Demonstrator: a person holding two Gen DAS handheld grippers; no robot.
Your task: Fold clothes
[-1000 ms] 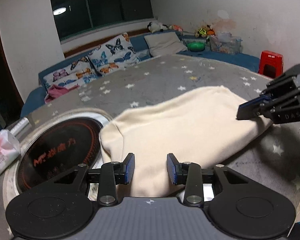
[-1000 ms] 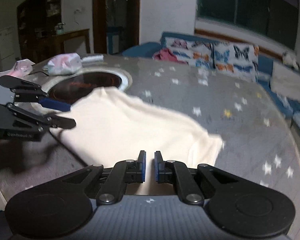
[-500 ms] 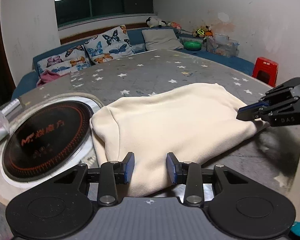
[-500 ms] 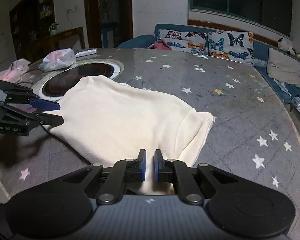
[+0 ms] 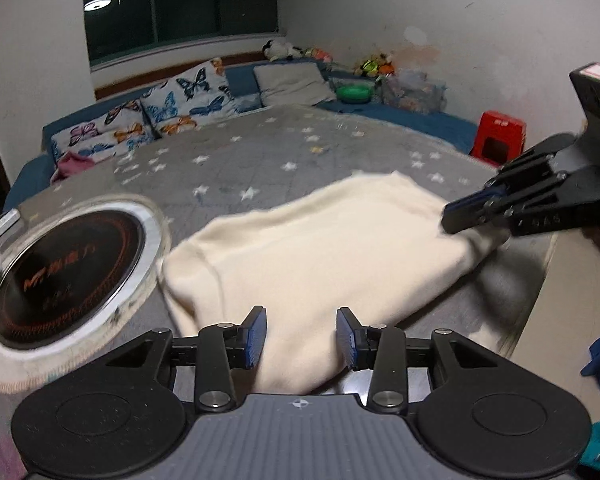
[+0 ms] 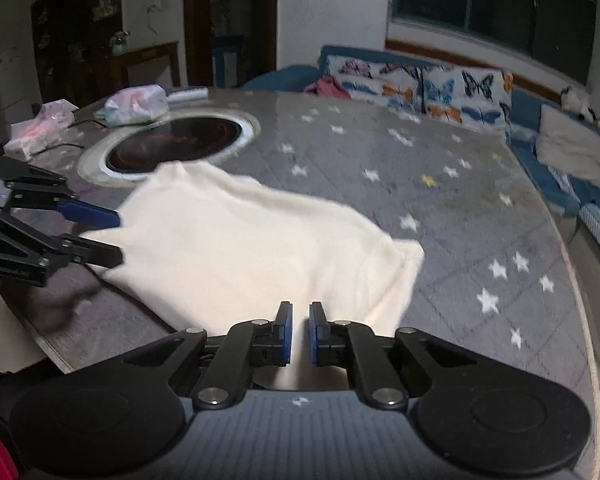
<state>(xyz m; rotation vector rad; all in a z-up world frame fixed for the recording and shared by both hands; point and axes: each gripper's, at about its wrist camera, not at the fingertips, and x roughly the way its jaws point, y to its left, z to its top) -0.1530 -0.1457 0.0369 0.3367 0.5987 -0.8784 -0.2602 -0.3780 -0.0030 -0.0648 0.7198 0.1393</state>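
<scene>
Since a second ago I've dragged the cream garment (image 5: 320, 248) toward the worktop's (image 6: 440, 184) near edge. My left tongs (image 5: 300, 332) are opening around its near hem; my right tongs (image 6: 298, 332) are clamped on its other near corner. Next comes a fold away from me, I judge. Beyond, the round hotplate (image 5: 64, 264) touches the cloth's far corner.

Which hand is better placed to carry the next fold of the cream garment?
Probably right: the right gripper is shut on the cream garment; the left gripper jaws are opening around its edge.
</scene>
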